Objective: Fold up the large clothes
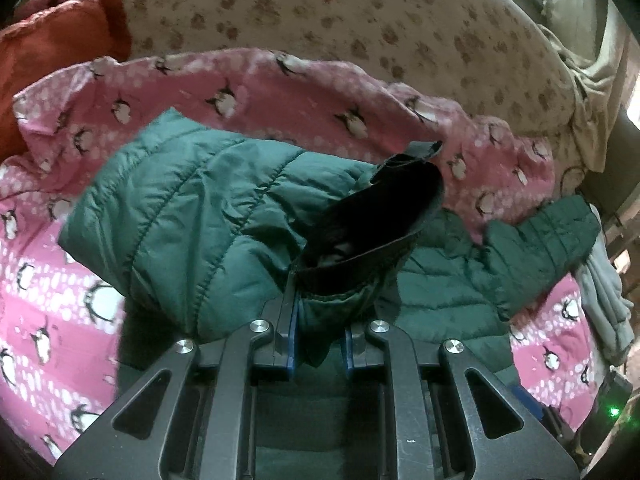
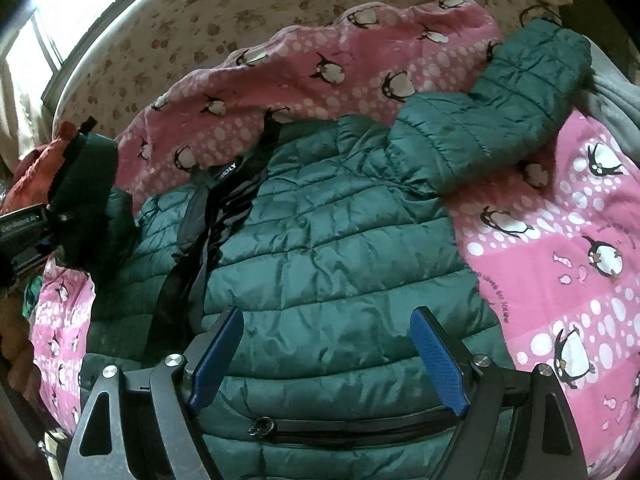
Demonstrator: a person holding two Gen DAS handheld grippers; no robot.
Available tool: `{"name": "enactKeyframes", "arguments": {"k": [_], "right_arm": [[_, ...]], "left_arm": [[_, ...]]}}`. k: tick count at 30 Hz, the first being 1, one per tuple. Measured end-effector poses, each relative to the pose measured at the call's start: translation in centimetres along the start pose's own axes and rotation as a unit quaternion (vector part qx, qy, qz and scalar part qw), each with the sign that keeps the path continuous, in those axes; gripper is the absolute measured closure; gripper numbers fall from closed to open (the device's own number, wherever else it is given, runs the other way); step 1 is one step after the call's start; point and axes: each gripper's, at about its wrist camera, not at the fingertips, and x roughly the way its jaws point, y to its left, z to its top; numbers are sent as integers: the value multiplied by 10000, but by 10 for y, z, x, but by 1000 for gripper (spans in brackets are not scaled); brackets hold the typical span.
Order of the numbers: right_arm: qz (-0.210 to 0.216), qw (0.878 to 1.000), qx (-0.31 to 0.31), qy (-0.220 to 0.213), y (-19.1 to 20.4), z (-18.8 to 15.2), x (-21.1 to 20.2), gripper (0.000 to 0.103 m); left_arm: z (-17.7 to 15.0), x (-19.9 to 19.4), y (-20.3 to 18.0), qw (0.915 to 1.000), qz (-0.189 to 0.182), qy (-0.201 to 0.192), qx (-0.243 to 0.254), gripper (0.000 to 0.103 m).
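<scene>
1. Green quilted jacket lies on a pink penguin blanket, front up; black lining shows along the open front edge; a zip pocket sits near the hem, closest to the right wrist camera.
2. Blanket covers a bed with a beige spotted sheet; red cloth lies at the far left corner in the left wrist view; grey cloth lies at the blanket's right edge.
3. Left gripper: blue pads narrow, clamped on a bunch of green jacket fabric; a black-lined cuff or opening stands up just beyond the pads; a quilted sleeve portion drapes to the left of the grip, raised off the blanket.
4. Right wrist view shows the same grip from the side: left gripper at the left edge with dark green fabric bunched above it, beside the jacket body.
5. Right gripper: blue fingers stand wide, nothing between them pinched; it hovers over the lower front panel of the jacket; contact with the fabric cannot be told.
6. Other sleeve lies stretched out to the upper right, flat on the blanket, cuff near the grey cloth.
</scene>
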Motion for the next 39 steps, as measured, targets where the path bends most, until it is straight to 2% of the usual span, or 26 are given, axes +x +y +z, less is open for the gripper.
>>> {"name": "enactKeyframes", "arguments": {"k": [11,19,22,24,26,27,31,35,39], "right_arm": [[-19,9999,168,22,-15,-1,-1,19],[43,9998,199,45,-17,0,1,19],[162,9995,275,44,-19,0,1,19],[249,9990,360,44,-21,0,1,19],[291,9986,443,69,-24,1,1,19],[320,9983,488,77,-24,1,1,19],[410,9975,572,59,-23,2,-1,19],[514,9973,523,9,-17,5,-4,19],[750,9953,597,114,-8,13,1,19]], "left_arm": [[-17,34,-37,9988,-239,386,161,88],[-33,53,-46,9945,-656,799,193,87],[-35,52,-48,9938,-755,767,269,81],[-35,51,-46,9924,-940,764,214,70],[-33,48,-43,9895,-1218,771,99,44],[-33,44,-41,9883,-1336,728,53,41],[-30,28,-36,9877,-1431,614,144,40],[-26,5,-11,9880,-1457,500,69,40],[-28,-17,27,9951,-960,245,69,40]]}}
